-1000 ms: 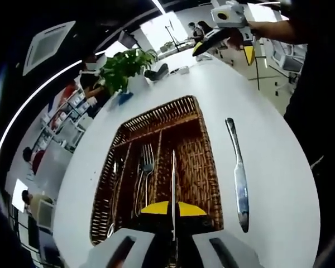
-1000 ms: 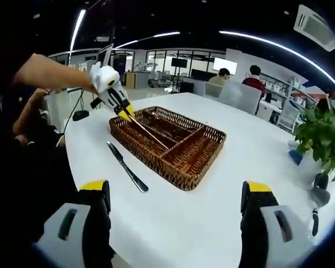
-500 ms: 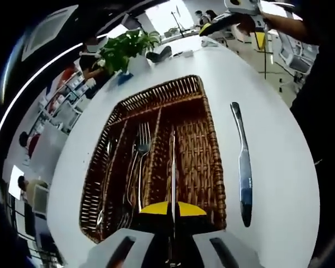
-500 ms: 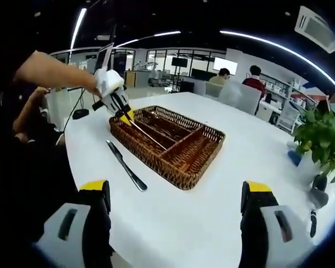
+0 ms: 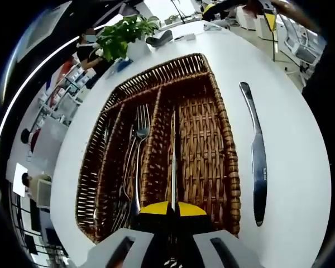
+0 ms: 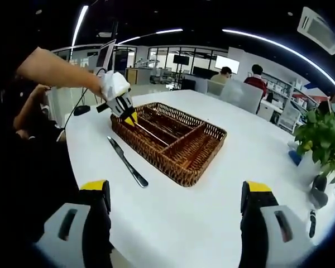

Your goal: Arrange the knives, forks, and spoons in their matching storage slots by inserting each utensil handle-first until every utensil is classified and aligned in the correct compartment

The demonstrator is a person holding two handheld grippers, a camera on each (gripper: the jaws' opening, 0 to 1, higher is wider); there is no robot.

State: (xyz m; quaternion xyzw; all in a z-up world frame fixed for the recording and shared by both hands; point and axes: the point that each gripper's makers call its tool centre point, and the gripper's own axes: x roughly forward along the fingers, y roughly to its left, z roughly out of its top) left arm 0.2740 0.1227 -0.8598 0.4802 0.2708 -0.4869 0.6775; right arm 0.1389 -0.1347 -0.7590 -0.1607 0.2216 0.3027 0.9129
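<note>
Left gripper [image 5: 173,215] clamped on slim steel knife [image 5: 173,162] over woven wicker tray [image 5: 223,134]; right gripper [image 6: 176,209] jaws apart.

My left gripper view looks down close along the basket [image 5: 223,139], my right gripper view sees that basket [image 6: 173,167] from farther across the table [image 6: 212,223].

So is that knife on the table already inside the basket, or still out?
Out. The knife lies flat on the white table, beside the wicker basket and apart from its wall.
</note>
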